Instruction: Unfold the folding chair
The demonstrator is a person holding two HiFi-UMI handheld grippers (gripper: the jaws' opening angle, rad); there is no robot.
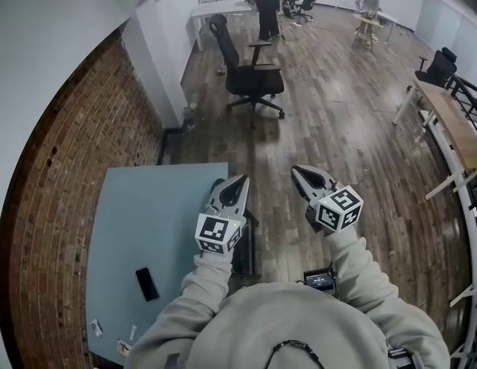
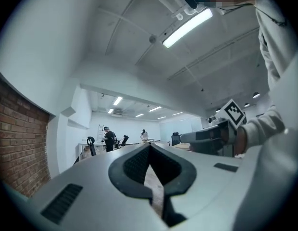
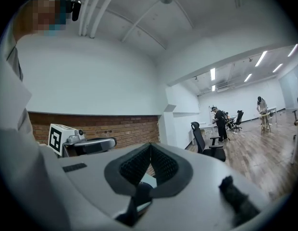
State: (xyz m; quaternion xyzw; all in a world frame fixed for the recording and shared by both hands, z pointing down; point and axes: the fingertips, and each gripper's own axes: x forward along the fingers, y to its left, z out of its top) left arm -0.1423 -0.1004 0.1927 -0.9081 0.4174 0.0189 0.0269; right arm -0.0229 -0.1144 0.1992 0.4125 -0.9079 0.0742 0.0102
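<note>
Both grippers are held level in front of me, side by side, pointing out over the wooden floor. My left gripper [image 1: 240, 181] [image 2: 149, 146] is shut with nothing between its jaws. My right gripper [image 1: 298, 171] [image 3: 150, 146] is also shut and empty. A dark, flat framed thing [image 1: 245, 254], possibly the folded chair, stands against the right edge of the light blue table [image 1: 146, 214]. It lies below my left gripper and is mostly hidden by it. Neither gripper touches it.
A black phone [image 1: 147, 284] lies on the table near me. A brick wall [image 1: 61, 175] runs along the left. A black office chair [image 1: 250, 75] stands ahead on the floor. People work at desks [image 1: 223, 8] at the far end, and a long wooden bench [image 1: 454, 121] is on the right.
</note>
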